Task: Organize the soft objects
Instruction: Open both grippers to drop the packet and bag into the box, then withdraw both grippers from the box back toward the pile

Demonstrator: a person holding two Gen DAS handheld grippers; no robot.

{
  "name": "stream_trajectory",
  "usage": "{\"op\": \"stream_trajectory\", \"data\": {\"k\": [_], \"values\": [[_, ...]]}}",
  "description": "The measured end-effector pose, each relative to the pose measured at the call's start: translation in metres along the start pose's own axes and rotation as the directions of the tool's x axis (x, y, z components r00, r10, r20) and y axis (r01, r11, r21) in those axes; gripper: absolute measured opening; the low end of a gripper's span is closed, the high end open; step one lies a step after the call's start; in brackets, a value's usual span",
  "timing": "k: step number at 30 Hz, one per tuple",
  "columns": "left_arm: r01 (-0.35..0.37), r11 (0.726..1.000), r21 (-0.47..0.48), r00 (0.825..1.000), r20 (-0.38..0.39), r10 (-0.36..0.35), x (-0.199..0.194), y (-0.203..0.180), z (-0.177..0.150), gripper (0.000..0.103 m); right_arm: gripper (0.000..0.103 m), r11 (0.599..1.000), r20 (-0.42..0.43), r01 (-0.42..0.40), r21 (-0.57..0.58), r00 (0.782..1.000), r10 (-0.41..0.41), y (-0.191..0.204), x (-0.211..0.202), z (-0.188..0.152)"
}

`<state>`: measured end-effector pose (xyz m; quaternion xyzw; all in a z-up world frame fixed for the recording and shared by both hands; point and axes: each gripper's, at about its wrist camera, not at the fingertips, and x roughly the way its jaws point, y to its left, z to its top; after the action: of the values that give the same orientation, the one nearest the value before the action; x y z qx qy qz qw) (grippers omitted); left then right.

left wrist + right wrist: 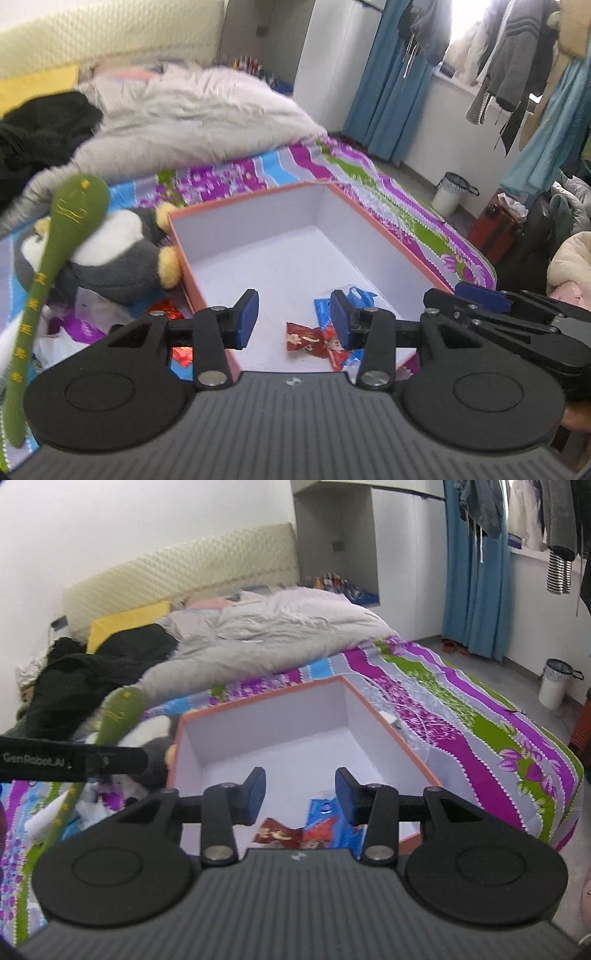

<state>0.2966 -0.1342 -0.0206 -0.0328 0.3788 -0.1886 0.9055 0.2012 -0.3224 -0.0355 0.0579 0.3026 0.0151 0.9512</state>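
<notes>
An orange-rimmed box (373, 221) with a white inside lies on the bed; it also shows in the right wrist view (391, 727). Red and blue snack packets (314, 338) lie at its near end, also seen in the right wrist view (295, 834). A grey and white penguin plush (110, 254) lies left of the box. A long green plush (48, 288) stands in front of it, also in the right wrist view (118, 709). My left gripper (293, 317) is open over the box's near end. My right gripper (300, 794) is open there too, and shows in the left wrist view (480, 299).
A grey duvet (192, 110) and black clothes (40, 125) cover the far half of the bed. Wrappers and a plastic bag (74, 325) lie left of the box. A white bin (448, 194) stands on the floor at right, under hanging clothes (517, 66).
</notes>
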Motion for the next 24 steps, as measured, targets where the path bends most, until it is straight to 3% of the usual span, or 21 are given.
{"op": "stream_trajectory", "data": {"k": [8, 12, 24], "values": [[-0.012, 1.0, -0.003, 0.997, 0.074, 0.013, -0.052, 0.009, -0.033, 0.049, 0.045, 0.999, 0.047, -0.047, -0.018, 0.998, 0.047, 0.026, -0.035, -0.022], [-0.054, 0.998, 0.034, 0.993, 0.104, 0.05, -0.075, 0.011, -0.051, 0.049, 0.045, 0.998, 0.05, -0.069, -0.005, 0.996, 0.069, 0.035, -0.048, -0.036], [-0.089, 0.996, -0.03, 0.99, 0.109, 0.092, -0.105, 0.024, -0.108, 0.049, 0.045, 0.994, 0.017, -0.092, -0.06, 0.995, 0.093, 0.06, -0.071, -0.071]]}}
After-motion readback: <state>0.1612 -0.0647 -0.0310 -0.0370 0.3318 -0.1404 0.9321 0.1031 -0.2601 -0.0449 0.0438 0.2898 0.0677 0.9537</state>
